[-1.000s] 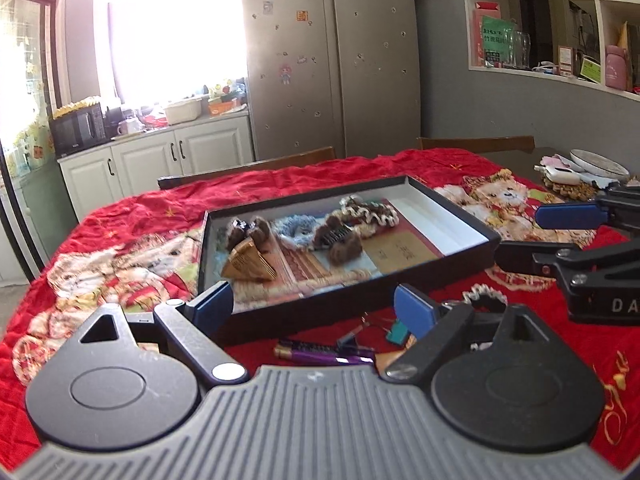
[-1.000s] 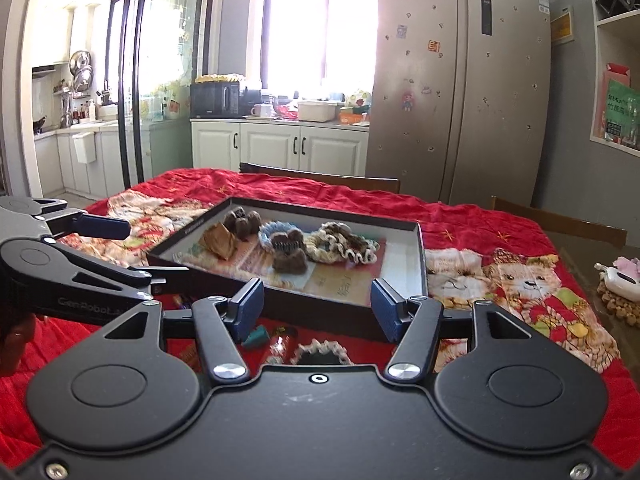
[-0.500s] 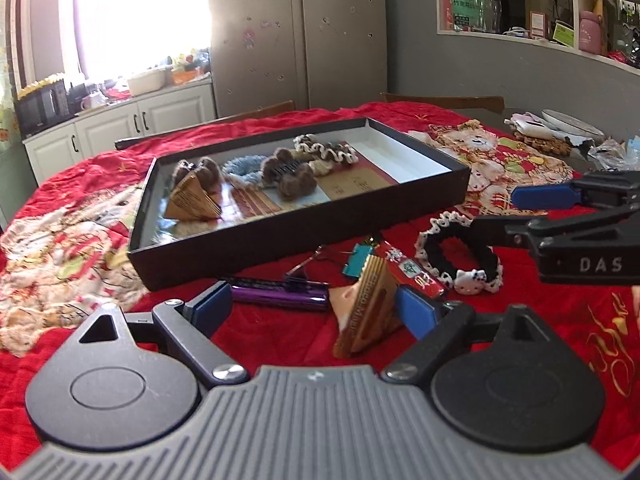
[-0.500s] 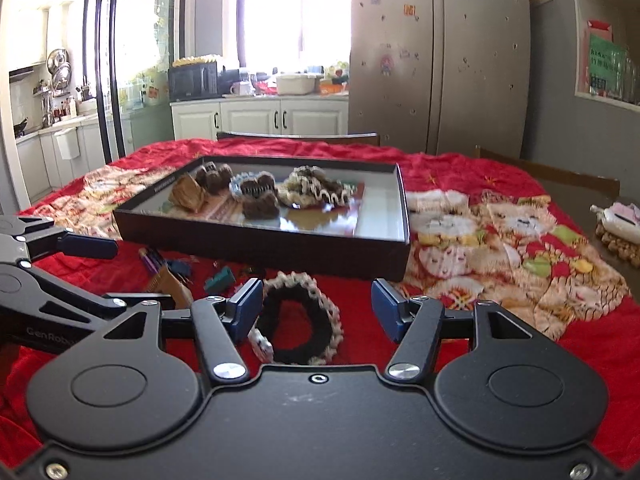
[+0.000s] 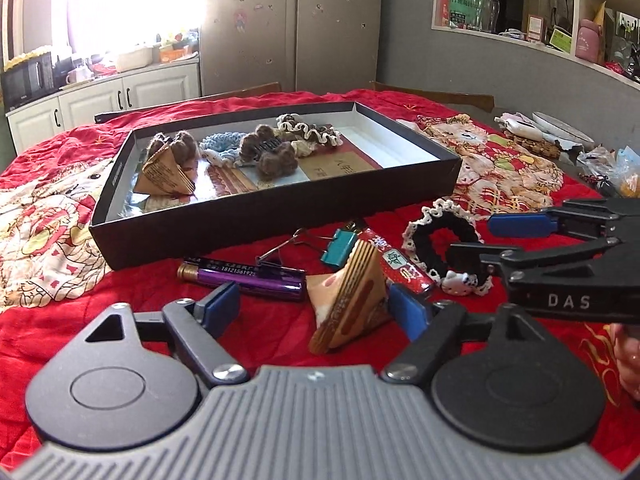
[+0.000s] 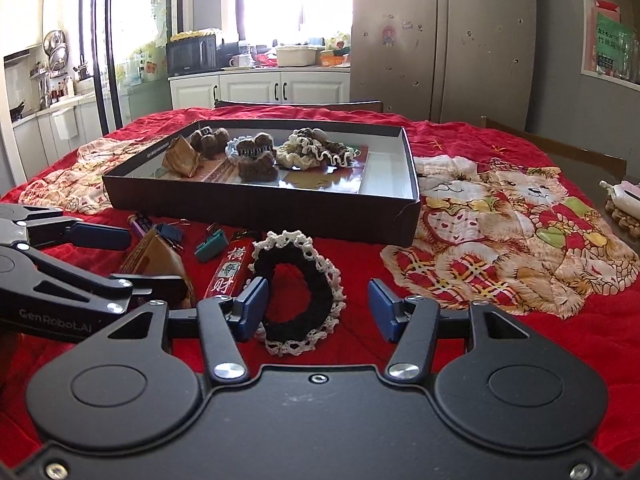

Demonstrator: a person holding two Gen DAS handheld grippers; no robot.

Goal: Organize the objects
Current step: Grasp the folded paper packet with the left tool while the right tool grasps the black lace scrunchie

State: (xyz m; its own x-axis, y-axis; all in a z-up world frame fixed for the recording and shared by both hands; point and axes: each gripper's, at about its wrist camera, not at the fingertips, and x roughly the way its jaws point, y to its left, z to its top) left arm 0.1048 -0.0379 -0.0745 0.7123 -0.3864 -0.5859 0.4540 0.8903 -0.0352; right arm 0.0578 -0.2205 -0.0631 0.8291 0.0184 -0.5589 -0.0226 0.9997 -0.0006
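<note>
two handheld grippers sit low over a red quilted tablecloth [image 6: 460, 320], side by side. left gripper [image 5: 314, 306]: jaws closing, blue pads apart; a tan pyramid-shaped paper packet [image 5: 348, 304] stands between them, close against the right-hand pad, contact on that side not clear, the other pad well clear of it; no pinch seen. right gripper [image 6: 318, 306]: jaws closing, pads apart; a black scrunchie with white lace edge [image 6: 298, 292] lies on the cloth between them, its left edge just beside or touching the left-hand pad, the right-hand pad clear of it; not gripped. loose items in a cluster on the cloth just in front of the black tray [image 5: 280, 216]: purple cylinder with printed text [image 5: 244, 276], a dark binder clip lying on it [image 5: 280, 258], teal binder clip [image 5: 338, 246], red lighter with chinese characters [image 5: 400, 266] lying between the packet and the scrunchie. tray is shallow, black-walled, set on the cloth behind the cluster; it holds a second tan packet [image 5: 164, 174] at its left end, brown furry hair clips [image 5: 268, 152], a pale blue scrunchie [image 5: 220, 148], and a brown-and-cream frilled scrunchie [image 5: 310, 130]; right end of the tray floor shows bare white. part of a hand [image 5: 628, 354] shows at the right edge of the left view, below the right gripper's body.
</note>
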